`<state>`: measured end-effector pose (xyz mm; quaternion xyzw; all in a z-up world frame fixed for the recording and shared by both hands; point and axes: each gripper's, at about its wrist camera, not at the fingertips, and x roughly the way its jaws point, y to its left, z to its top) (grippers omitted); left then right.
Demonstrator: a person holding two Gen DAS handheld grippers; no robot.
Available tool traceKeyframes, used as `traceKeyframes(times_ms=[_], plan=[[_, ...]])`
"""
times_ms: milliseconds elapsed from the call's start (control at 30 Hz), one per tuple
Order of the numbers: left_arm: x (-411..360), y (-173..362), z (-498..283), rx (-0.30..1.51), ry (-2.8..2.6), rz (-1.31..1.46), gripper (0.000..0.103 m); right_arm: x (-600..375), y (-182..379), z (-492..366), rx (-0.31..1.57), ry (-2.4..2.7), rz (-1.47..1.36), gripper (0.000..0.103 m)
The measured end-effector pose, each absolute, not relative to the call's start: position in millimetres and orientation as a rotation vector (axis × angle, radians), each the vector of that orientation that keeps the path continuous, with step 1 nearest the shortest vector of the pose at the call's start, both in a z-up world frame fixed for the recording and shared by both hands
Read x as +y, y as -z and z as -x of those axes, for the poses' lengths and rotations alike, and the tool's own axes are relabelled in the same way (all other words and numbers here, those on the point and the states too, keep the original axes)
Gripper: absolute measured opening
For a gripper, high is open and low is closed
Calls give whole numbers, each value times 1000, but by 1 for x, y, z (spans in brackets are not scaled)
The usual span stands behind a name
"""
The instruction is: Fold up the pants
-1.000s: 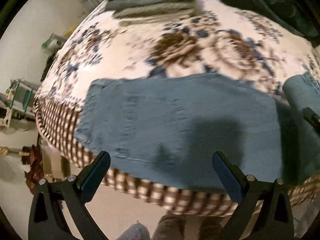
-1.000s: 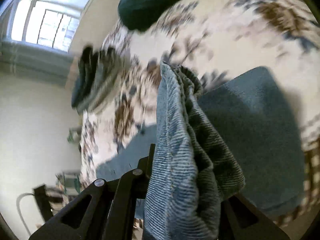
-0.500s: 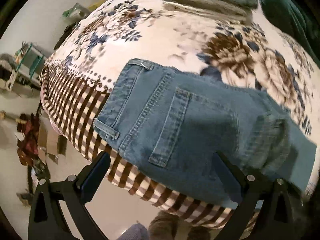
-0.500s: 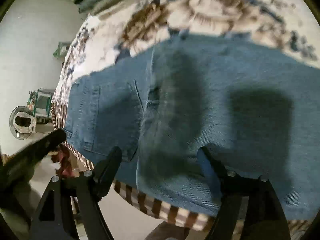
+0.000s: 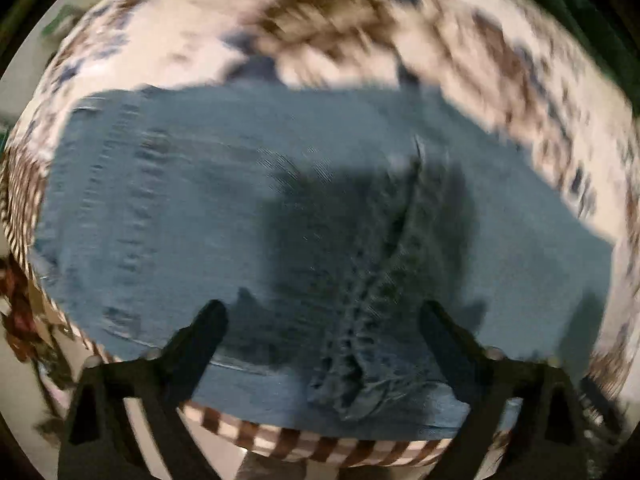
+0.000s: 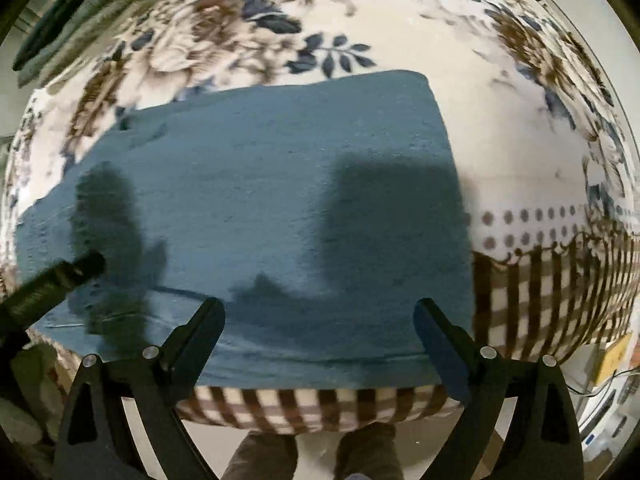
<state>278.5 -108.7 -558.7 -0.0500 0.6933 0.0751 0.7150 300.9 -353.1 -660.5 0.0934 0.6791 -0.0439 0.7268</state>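
- The pants [image 6: 256, 200] lie folded at the bed's [image 6: 500, 120] near edge.
- Left gripper [image 5: 322, 320] and right gripper [image 6: 318, 316]: jaws spread, holding nothing.
- The bunched hem, blurred, probably could slip floorward.

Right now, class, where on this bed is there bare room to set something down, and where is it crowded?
Free: the flowered blanket right of the jeans, and the strip beyond their far edge. Crowded: the near edge, which the jeans cover, and the far left corner, where folded clothes are stacked. Both the left claw and right claw hover open above the jeans.
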Motion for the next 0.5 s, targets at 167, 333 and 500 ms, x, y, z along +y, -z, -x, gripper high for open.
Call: traceKeyframes(times_ms=[167, 333, 500], plan=[[-125, 565, -274, 1500, -98, 82, 22, -351, 673, -307, 1497, 116, -215, 97], [-115, 553, -264, 1494, -82, 125, 13, -353, 673, -308, 1500, 126, -258, 97], [-111, 559, -262, 1508, -68, 136, 15, -356, 666, -307, 1494, 142, -269, 97]])
